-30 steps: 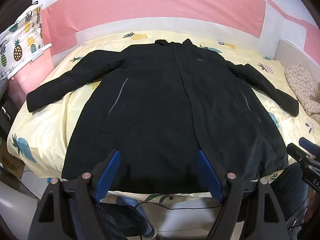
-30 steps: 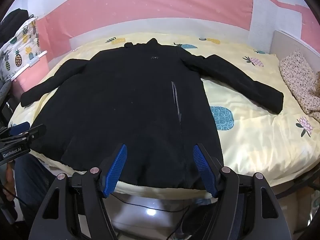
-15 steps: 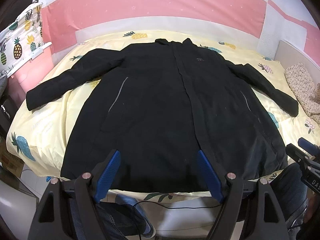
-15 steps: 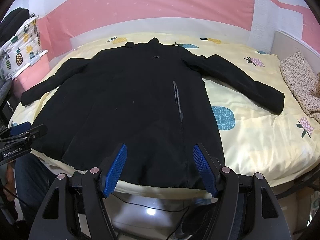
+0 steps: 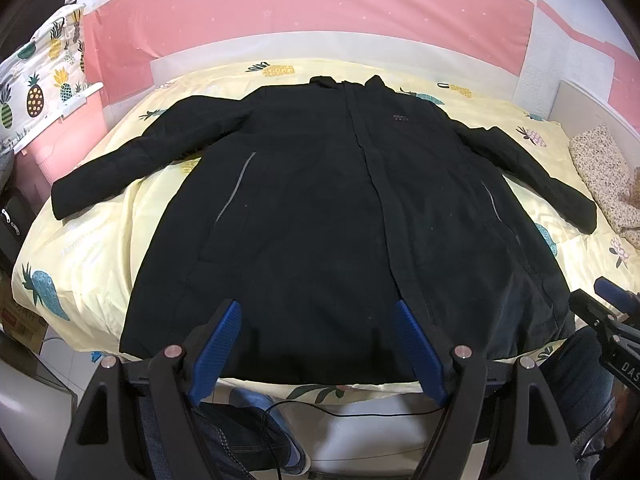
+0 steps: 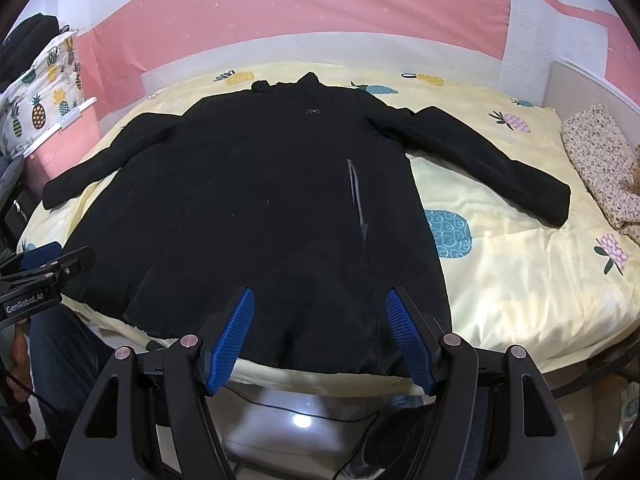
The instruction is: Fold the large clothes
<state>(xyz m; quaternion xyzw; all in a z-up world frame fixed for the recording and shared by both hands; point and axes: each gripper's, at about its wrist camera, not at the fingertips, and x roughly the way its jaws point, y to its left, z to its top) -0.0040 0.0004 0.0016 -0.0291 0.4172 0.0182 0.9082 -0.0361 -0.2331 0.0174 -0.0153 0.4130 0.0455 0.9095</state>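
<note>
A long black coat point(image 5: 328, 208) lies spread flat, front up, on the bed, collar at the far side, both sleeves stretched outward; it also shows in the right wrist view point(image 6: 260, 208). Its hem hangs at the near bed edge. My left gripper point(image 5: 318, 312) is open and empty, held just before the hem's middle. My right gripper point(image 6: 318, 300) is open and empty, before the hem's right part. Each gripper shows at the edge of the other's view: the right one point(image 5: 608, 320), the left one point(image 6: 44, 268).
The bed has a yellow pineapple-print sheet point(image 5: 80, 248) point(image 6: 512, 264). A floral cushion point(image 5: 604, 172) lies at the right edge by a white headboard. A pink wall runs behind. A pineapple-print organiser point(image 5: 36, 80) hangs at left. A black cable point(image 5: 360, 412) lies on the floor below.
Both grippers have drifted very slightly; the coat has not moved and both grippers stay open.
</note>
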